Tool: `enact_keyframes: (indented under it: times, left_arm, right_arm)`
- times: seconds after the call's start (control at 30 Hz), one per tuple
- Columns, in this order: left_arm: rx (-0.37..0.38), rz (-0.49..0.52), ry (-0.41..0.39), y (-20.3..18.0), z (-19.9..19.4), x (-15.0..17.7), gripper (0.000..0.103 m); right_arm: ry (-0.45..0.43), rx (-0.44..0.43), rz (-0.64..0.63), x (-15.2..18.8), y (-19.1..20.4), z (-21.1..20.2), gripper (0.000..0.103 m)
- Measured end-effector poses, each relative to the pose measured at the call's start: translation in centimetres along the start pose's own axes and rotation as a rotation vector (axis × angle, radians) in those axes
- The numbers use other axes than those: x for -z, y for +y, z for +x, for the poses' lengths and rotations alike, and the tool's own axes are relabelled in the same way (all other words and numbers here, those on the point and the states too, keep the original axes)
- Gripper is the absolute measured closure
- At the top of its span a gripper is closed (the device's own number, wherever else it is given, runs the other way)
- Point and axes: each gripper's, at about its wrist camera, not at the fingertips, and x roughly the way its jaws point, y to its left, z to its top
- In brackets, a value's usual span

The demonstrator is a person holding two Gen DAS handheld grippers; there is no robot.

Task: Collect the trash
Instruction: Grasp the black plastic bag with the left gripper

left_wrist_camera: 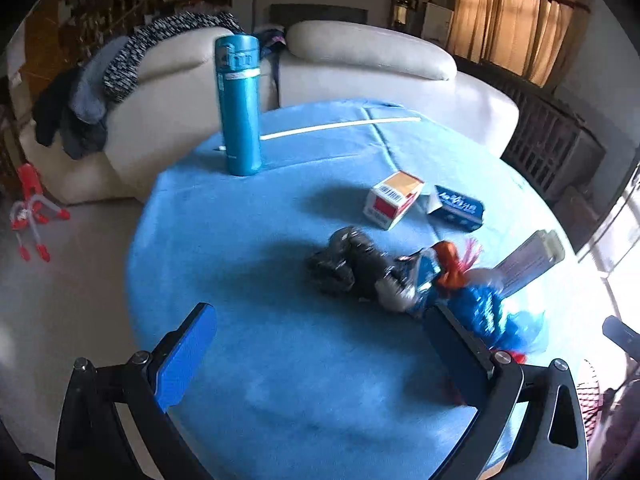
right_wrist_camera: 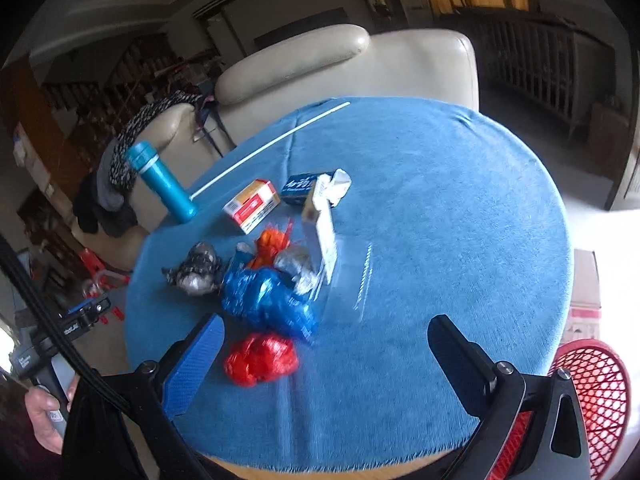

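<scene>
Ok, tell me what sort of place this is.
Most likely a home living room. A cream leather sofa with clothes draped over it stands behind the round table under a blue cloth, and curtains hang at a window beyond.

My left gripper (left_wrist_camera: 320, 344), jaws spread wide and holding nothing, hangs level; my right gripper (right_wrist_camera: 326, 354), jaws equally wide and empty, tilts slightly; the person's left hand (right_wrist_camera: 44, 416) grips its handle.
</scene>
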Motion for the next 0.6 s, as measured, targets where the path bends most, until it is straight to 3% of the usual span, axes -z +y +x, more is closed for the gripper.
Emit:
enact_keyframes:
  times: [0.17,0.27,0.47,0.53,0.6]
  left_arm:
    - [0.077,-0.058,0.040,1.1,2.4,-3.0,0.000]
    - [0.137,-0.131,0.087,2.2,4.4,-4.4,0.003]
    - [0.224,-0.210,0.195,3.0,8.7,-5.8,0.013]
    - [0.252,-0.213,0.235,2.7,10.1,-5.9,0.014]
    - [0.242,-0.200,0.264,2.2,11.6,-5.9,0.015]
  right_arm:
    - [0.005,-0.094,0.119,-3.0,-1.9,1.3,0.000]
    - [0.015,-0.106,0.097,-5.1,-0.9,3.0,0.002]
    - [0.092,-0.113,0.119,-8.0,0.1,8.1,0.031]
    - [0.121,-0.090,0.112,-8.5,0.5,10.2,0.051]
    - [0.161,-0.074,0.105,-8.5,0.8,11.8,0.064]
